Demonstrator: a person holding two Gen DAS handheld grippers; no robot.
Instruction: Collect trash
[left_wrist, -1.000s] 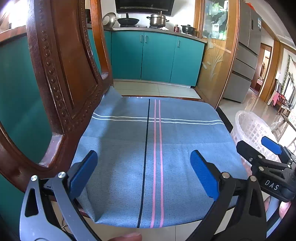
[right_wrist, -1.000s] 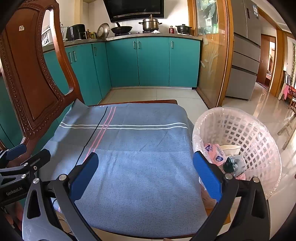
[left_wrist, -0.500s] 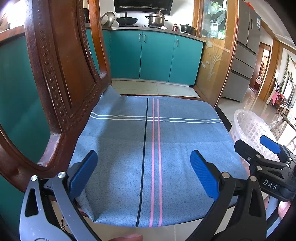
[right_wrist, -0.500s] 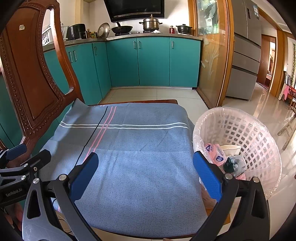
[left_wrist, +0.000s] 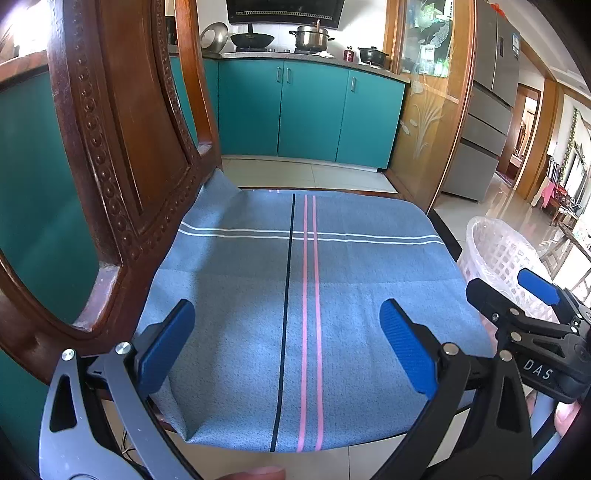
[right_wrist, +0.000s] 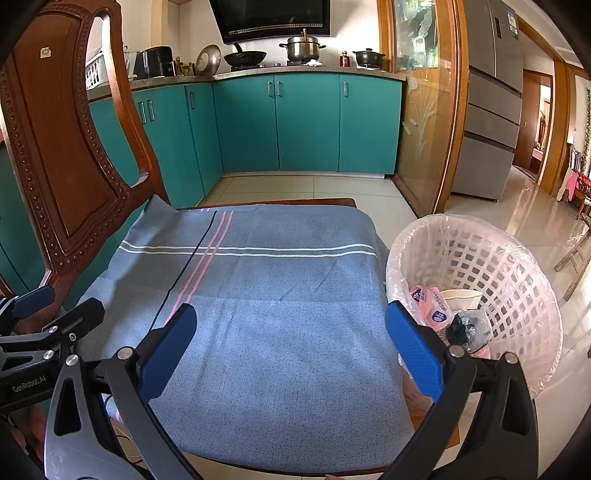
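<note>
Both the left gripper (left_wrist: 286, 343) and right gripper (right_wrist: 290, 341) are held wide open and empty above the bare cloth (right_wrist: 258, 295). The trash (right_wrist: 430, 304) lies in the basket (right_wrist: 517, 266) already (just beside the chair); a careless swing could tip it.

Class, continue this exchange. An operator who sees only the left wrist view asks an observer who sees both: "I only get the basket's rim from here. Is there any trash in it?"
Observer: Yes. The right wrist view looks into the basket, and pink packets lie inside.
Operator: Anything else in there?
Observer: A black bag beside a white cup.
Operator: Is the right claw holding anything?
Observer: No. The right claw is open and empty over the cloth.
</note>
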